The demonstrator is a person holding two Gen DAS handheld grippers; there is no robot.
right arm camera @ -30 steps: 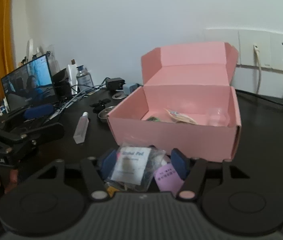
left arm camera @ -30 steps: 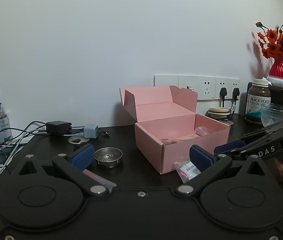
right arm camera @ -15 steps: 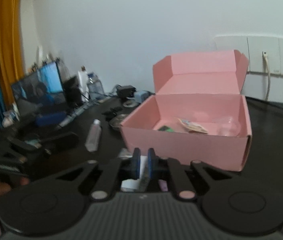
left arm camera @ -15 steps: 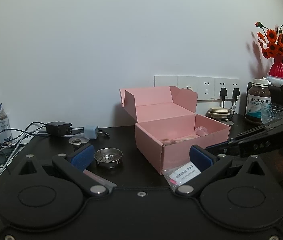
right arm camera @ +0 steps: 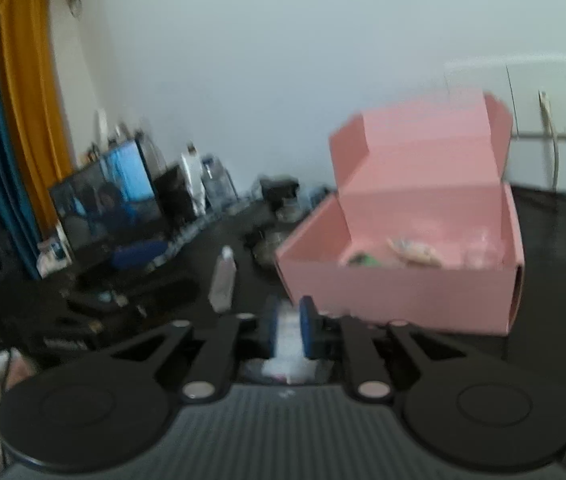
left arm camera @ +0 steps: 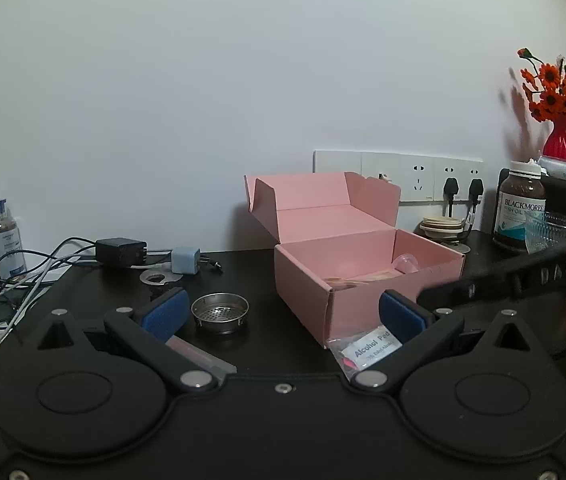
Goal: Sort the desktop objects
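- The black table (left arm camera: pixel 251 280) is smooth and flat.
- A pink cardboard box (left arm camera: pixel 367 276) sits on it with its lid flipped up. Small things lie inside.
- The left gripper (left arm camera: pixel 283 312) has its blue padded fingers spread wide apart, holding nothing.
- The right gripper (right arm camera: pixel 288 326) has its blue pads pressed onto a crinkly clear packet (right arm camera: pixel 289 330), just in front of the box.
- A round metal strainer (left arm camera: pixel 220 312) with tiny holes sits left of the box.
- A small clear bottle (right arm camera: pixel 223 278) lies flat nearby.
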